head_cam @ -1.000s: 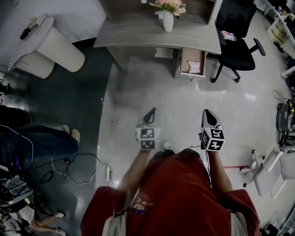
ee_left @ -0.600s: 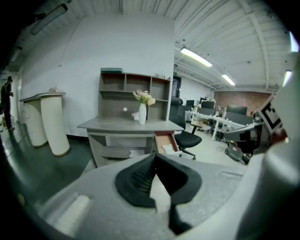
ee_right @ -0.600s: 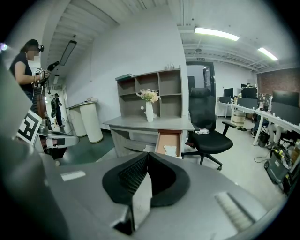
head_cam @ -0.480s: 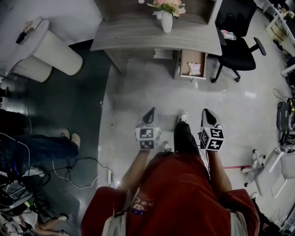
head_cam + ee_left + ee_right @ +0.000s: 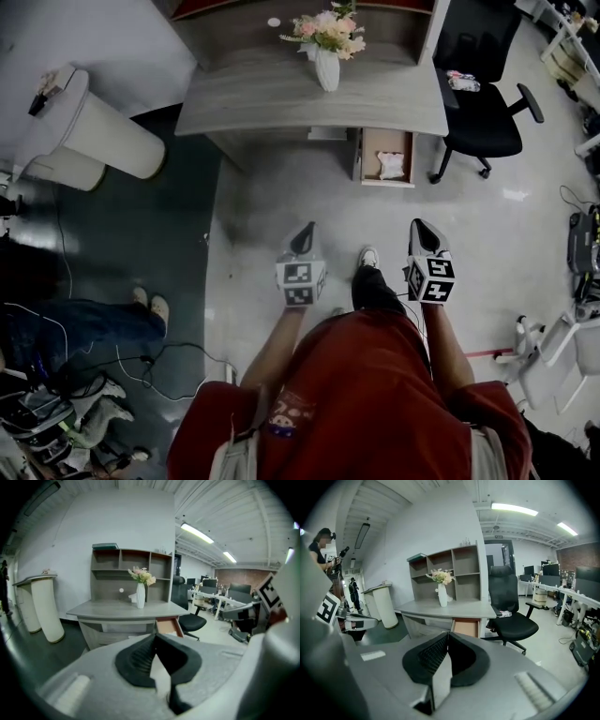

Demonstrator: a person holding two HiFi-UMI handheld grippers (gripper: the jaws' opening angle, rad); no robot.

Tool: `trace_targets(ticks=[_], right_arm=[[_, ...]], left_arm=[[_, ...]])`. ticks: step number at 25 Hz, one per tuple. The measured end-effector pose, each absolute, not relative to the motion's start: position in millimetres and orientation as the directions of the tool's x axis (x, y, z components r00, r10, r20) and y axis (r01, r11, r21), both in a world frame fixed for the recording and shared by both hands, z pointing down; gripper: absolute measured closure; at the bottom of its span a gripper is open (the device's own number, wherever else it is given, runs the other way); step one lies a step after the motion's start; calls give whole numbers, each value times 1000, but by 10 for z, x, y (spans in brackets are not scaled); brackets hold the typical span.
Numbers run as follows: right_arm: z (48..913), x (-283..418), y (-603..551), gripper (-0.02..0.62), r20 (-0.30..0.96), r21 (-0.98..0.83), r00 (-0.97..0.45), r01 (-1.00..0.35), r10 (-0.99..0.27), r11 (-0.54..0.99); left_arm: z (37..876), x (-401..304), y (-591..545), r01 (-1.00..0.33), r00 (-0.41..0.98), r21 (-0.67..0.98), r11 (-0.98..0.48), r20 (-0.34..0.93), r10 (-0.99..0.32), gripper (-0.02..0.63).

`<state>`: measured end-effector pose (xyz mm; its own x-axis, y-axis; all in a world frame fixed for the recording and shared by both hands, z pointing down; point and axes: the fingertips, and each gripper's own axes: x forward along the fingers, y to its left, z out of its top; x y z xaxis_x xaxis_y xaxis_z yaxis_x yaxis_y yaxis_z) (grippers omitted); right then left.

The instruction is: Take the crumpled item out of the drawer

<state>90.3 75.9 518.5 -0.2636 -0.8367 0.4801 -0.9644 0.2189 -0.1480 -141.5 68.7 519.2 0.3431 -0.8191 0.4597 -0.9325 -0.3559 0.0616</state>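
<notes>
Head view: the left gripper (image 5: 306,231) is seen with jaws closed on nothing, the right gripper (image 5: 424,231) likewise. Well ahead of the right jaws, the white crumpled item (image 5: 392,166) lies in the open drawer (image 5: 364,155). It is judged light, soft and crushable, best pinched at a raised fold.

A: Right gripper (image 5: 447,639) jaws?
B: Together, nothing between them.
A: Ahead?
B: Counter (image 5: 440,609), flower vase (image 5: 442,595) near its back edge. Drawer (image 5: 465,627) pulled out under its right end, inside not visible. Black chair (image 5: 512,620) just past the right edge.
</notes>
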Motion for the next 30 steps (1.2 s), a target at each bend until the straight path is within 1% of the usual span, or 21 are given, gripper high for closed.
trace_targets(ticks=[7, 20, 27, 30], right_arm=[[5065, 1204, -8, 594, 455, -156, -267, -963, -850, 219], [5151, 1626, -1248, 594, 477, -179, -287, -957, -831, 228], [5173, 1662, -1742, 594, 477, -172, -341, -940, -810, 295], [5182, 1663, -1861, 594, 477, -179, -341, -940, -810, 291]], left_arm=[[5097, -1037, -43, -930, 350, 61, -363, 454, -819, 607], [5061, -620, -1296, -934, 333, 40, -356, 468, -819, 607], [5039, -494, -1692, -945, 305, 38, -325, 462, -833, 607], [5053, -472, -1798, -944, 309, 38, -329, 461, -832, 607]])
